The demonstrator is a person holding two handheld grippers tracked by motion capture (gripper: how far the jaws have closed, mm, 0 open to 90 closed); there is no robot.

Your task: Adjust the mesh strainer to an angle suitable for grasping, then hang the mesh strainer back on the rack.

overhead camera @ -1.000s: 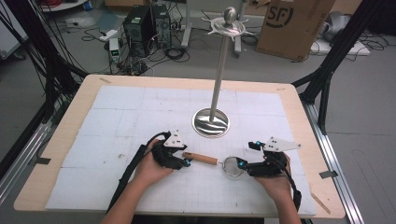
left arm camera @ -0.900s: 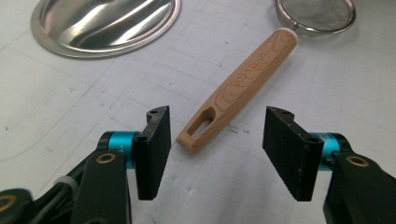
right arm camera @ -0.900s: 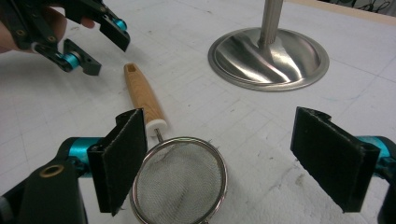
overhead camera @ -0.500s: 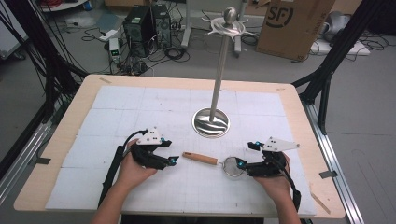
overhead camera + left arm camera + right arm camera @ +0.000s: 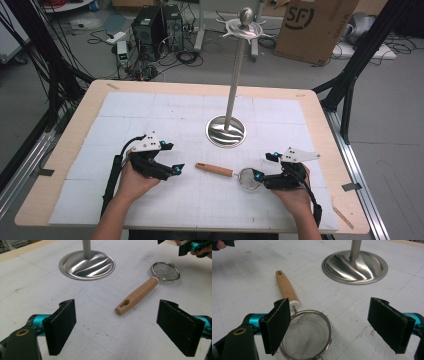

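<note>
Strainer point(image 5: 235, 175) lies flat on the white gridded mat point(image 5: 150, 115), between your two hands, its wooden handle point(image 5: 214, 169) pointing toward your left gripper point(image 5: 177, 167) and its round mesh bowl point(image 5: 248, 178) toward your right gripper point(image 5: 257, 175). Handle carries embossed lettering along its length in the left gripper view; too small to read. Slot hole at the handle's free end. Readable writing: "SF" in dark letters on the cardboard box point(image 5: 312, 27) on the floor beyond the table point(image 5: 65, 150). Your left gripper sits a little apart from the handle end, jaws spread wide, nothing between them. Your right gripper is also spread wide, holding nothing; in its own view the mesh bowl lies just beside its left-hand jaw, partly behind it, and you cannot tell whether they touch. Steel stand point(image 5: 226, 131) rises from a round mirrored base just past the strainer, apart from it; a tall pole with hooked arms and a ball on top. Behind the table: a black computer tower point(image 5: 150, 22), loose cables, black frame legs at both sides. Nothing lies between either claw and the strainer.
</note>
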